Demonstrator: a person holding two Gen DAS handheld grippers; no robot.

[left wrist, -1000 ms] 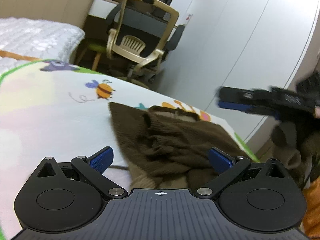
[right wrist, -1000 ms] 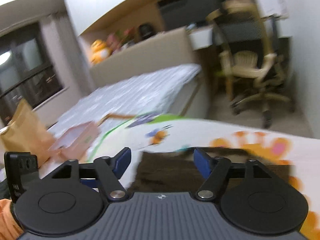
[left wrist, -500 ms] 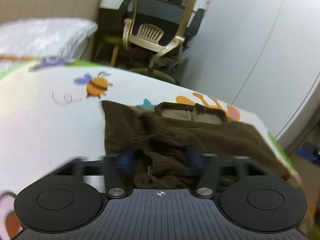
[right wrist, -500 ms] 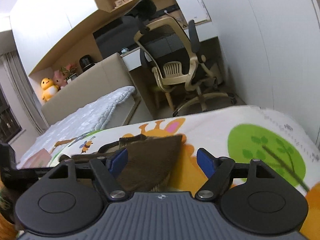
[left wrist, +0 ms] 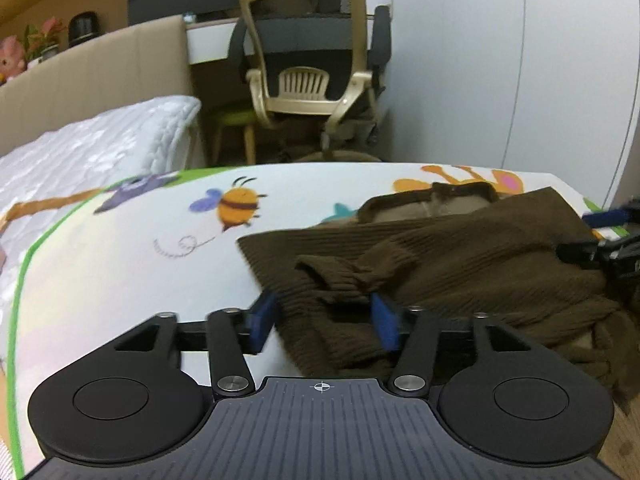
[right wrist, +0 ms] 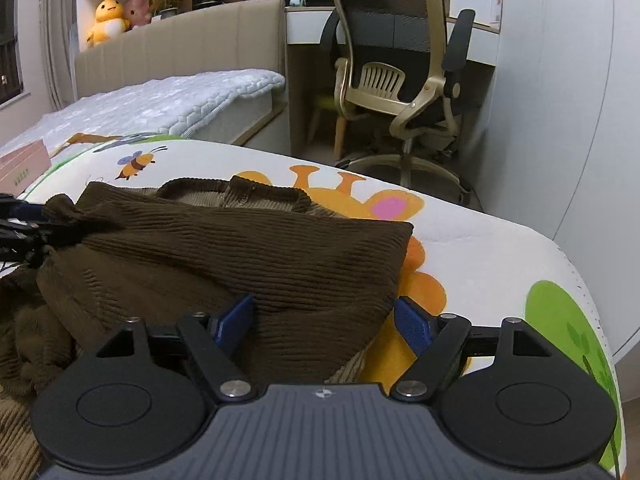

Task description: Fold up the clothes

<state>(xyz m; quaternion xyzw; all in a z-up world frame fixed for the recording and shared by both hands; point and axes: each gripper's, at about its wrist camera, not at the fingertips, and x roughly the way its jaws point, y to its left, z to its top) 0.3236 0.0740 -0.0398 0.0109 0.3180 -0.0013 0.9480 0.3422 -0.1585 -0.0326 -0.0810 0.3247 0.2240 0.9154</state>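
1. Knitwear first: the dark brown ribbed sweater (left wrist: 460, 256) lies rumpled on the white cartoon-print mat (left wrist: 120, 264), its collar toward the beige-framed office chair (left wrist: 308, 60) and its near edge spilling off the mat's front.
2. My left gripper (left wrist: 324, 322) sits over the bunched cuff of 1 sleeve. Its blue pads (left wrist: 262, 320) are about half apart and opening, with the cuff between them but not pinched.
3. My right gripper (right wrist: 326, 322) hovers low over the sweater's right flank, jaws wide and opening a little more. Fabric lies between the pads, yet neither presses on it.
4. I judge this to be the early folding stage: the sleeve is laid inward and I am letting it go.
5. Next I need 2 firm pinches on the near hem, then a lift toward the collar, keeping the loose sleeve tucked inside.
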